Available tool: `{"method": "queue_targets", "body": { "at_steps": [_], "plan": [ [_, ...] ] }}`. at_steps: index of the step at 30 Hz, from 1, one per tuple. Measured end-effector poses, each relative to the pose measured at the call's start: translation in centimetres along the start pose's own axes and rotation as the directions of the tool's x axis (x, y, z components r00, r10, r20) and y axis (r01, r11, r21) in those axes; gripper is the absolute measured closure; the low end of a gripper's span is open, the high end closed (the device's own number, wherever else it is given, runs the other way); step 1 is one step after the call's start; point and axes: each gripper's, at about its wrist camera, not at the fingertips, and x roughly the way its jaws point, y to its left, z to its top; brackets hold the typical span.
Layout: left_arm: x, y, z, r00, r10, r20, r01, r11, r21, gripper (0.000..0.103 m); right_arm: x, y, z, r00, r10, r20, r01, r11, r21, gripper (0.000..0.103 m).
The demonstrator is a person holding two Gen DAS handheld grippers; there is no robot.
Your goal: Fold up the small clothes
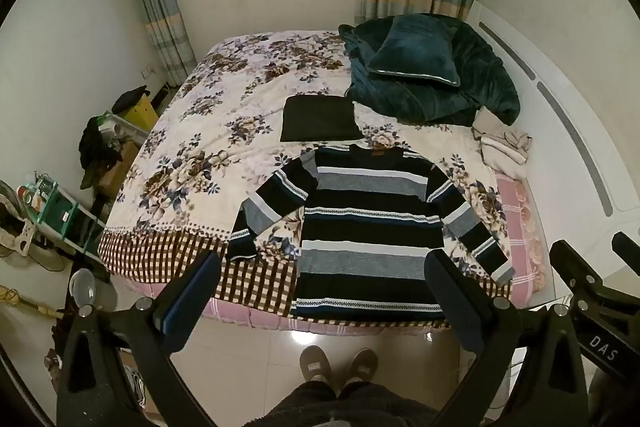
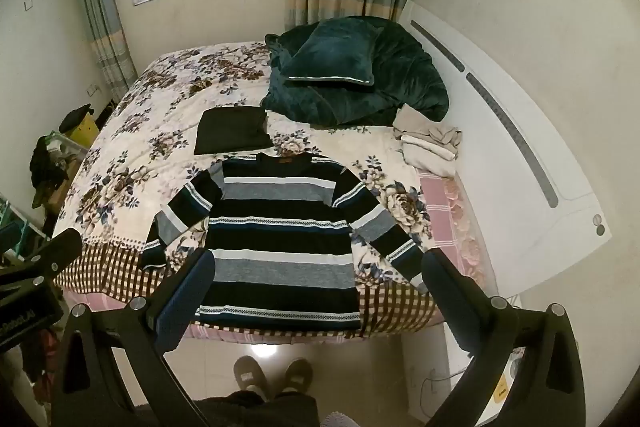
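A long-sleeved knitted sweater with black, grey, white and blue horizontal stripes (image 1: pixel 366 223) lies spread flat, front up, on the floral bedspread near the foot edge of the bed, its hem at the edge and its neckline pointing toward the window. Both sleeves angle outward and down. Just beyond its collar sits a dark, almost black garment folded into a neat rectangle (image 1: pixel 319 124). Nearer the headboard lies a loose heap of beige clothes (image 1: pixel 504 145).

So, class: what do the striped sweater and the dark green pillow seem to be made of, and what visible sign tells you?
Sweater: probably knitted yarn, matte; the sign is its woven-in patterned bands and soft drape. Pillow: likely plush velvet or fleece, with a soft sheen and pale piped edge.
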Motion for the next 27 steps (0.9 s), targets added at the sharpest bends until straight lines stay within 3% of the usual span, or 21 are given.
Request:
{"method": "queue_targets", "body": {
  "at_steps": [27],
  "plan": [
    [0.04,0.05,0.03,1.000,-0.007,-0.001,0.007,1.000,-0.004,0.000,-0.43,-0.05,-0.05,1.000,0.005,0.004,-0.005,1.000,-0.001,0.000]
  ]
}}
